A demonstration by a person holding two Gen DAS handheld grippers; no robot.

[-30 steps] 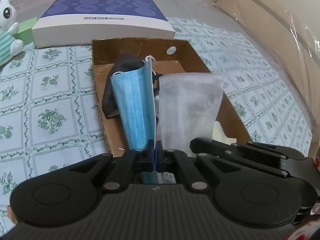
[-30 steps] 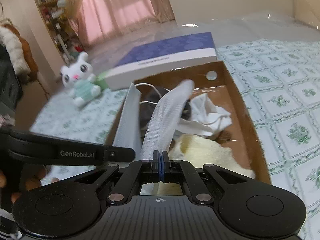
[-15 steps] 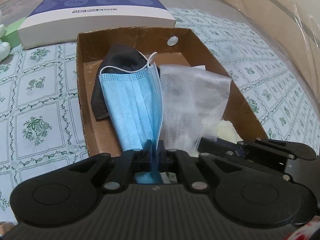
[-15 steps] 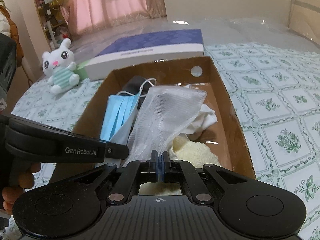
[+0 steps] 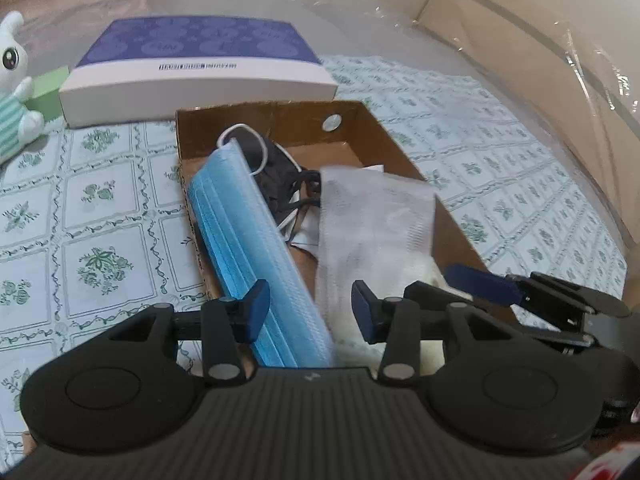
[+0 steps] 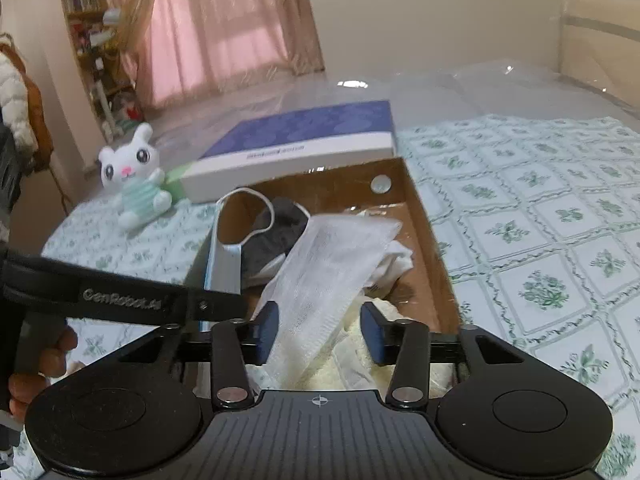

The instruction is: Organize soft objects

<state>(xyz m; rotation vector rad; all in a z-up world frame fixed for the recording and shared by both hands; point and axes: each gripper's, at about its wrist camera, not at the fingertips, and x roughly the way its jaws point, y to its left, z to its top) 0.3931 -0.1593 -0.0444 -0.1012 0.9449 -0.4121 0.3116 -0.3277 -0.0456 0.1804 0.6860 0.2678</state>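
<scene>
A brown cardboard box (image 5: 400, 152) (image 6: 432, 240) lies on the patterned tablecloth. In it are a blue face mask (image 5: 248, 240) (image 6: 224, 260), a white gauze cloth (image 5: 368, 224) (image 6: 332, 264), a black mask (image 5: 280, 168) (image 6: 280, 232), a white rag (image 6: 394, 260) and a cream fluffy cloth (image 6: 360, 356). My left gripper (image 5: 311, 312) is open, its jaws either side of the blue mask's near end. My right gripper (image 6: 320, 334) is open around the gauze cloth's near end.
A white box with a purple lid (image 5: 196, 68) (image 6: 296, 148) stands behind the cardboard box. A white plush rabbit (image 6: 134, 180) (image 5: 12, 92) sits to the left beside a green block (image 5: 48, 88). Clear plastic sheeting (image 5: 540, 52) covers the far side.
Both grippers have opened and let go: the blue mask and the gauze cloth now rest in the box. Both grippers have drawn back a little.
</scene>
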